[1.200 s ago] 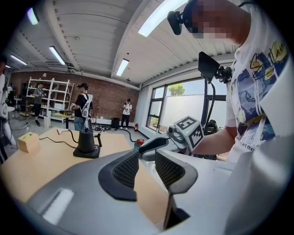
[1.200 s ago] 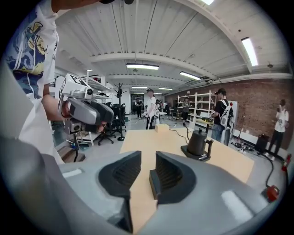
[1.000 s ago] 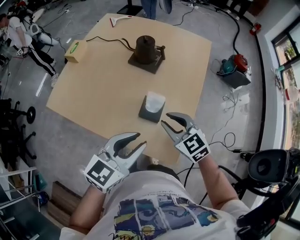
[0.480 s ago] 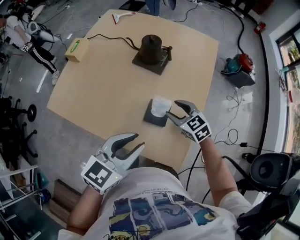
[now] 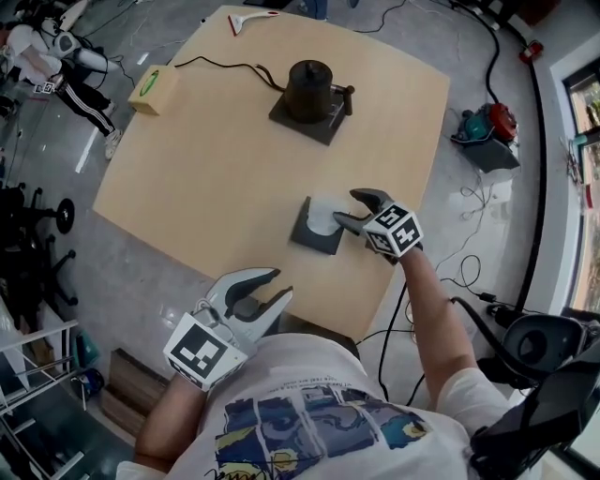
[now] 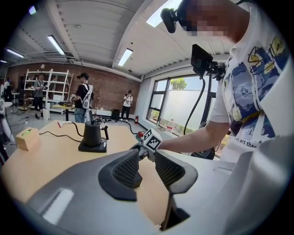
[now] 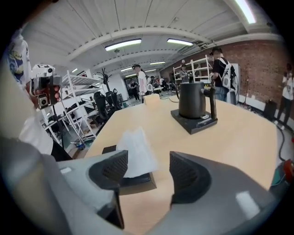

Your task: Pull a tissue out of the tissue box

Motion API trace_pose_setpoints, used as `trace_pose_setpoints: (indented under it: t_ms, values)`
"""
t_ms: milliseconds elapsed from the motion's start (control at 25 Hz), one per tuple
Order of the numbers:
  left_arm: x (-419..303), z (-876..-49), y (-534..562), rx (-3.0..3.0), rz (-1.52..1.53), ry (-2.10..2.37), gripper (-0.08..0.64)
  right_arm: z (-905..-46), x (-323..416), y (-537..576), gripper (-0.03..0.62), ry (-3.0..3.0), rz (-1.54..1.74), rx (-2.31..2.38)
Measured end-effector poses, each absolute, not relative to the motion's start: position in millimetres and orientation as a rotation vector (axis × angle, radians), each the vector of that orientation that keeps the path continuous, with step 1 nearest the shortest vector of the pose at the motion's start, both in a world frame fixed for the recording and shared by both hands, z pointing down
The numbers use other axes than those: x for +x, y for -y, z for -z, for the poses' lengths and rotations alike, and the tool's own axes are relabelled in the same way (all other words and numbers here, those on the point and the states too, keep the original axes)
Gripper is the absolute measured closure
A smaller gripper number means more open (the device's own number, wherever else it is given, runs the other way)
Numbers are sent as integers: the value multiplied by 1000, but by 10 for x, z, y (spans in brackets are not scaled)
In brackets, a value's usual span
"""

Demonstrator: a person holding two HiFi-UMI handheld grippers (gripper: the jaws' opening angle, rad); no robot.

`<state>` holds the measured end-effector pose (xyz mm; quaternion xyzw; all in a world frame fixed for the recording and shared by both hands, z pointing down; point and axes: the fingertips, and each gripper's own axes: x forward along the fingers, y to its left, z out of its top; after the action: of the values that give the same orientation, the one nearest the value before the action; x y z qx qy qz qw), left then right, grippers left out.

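A dark tissue box (image 5: 315, 234) lies on the wooden table (image 5: 206, 178) with a white tissue (image 5: 323, 208) standing up from its top. My right gripper (image 5: 344, 207) is just to the right of the tissue, its jaws having just been opening. They stand wide, with nothing pressed between them. In the right gripper view the tissue (image 7: 136, 151) and box (image 7: 133, 181) sit just ahead of the right gripper (image 7: 148, 170), toward its left pad. My left gripper (image 5: 281, 283) hangs open and empty off the table's near edge, also seen as the left gripper (image 6: 148, 167).
A black kettle (image 5: 309, 86) on its dark base stands at the table's far side, its cable running left. A small tan box (image 5: 153, 91) sits at the far left corner, a red-and-white tool (image 5: 251, 19) at the far edge. People stand in the background.
My right gripper has moved forward and down from the table's near edge to the tissue box, and its jaws have spread wider. The left gripper has barely shifted.
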<state>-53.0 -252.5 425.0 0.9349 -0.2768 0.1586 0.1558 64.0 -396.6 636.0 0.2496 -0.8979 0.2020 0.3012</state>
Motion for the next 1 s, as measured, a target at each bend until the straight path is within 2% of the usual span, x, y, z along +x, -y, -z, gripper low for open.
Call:
trace_pose_setpoints:
  t_ms: [280, 520, 600, 840, 1000]
  values:
    - [-548, -4273, 2570, 2640, -467, 810, 446, -6531, 513, 3921, 313, 2399, -715, 531]
    - [-528, -4310, 2579, 2640, -483, 805, 446, -6478, 399, 3897, 328, 2435, -673, 506]
    - [-520, -4314, 2586, 2639, -489, 806, 446, -6480, 376, 3875, 358, 2432, -639, 500]
    - [-453, -4253, 2608, 2624, -466, 808, 446, -6408, 365, 3847, 505, 2450, -556, 523]
    - [-450, -4277, 2598, 2644, -465, 813, 446, -6386, 357, 3808, 561, 2450, -520, 519]
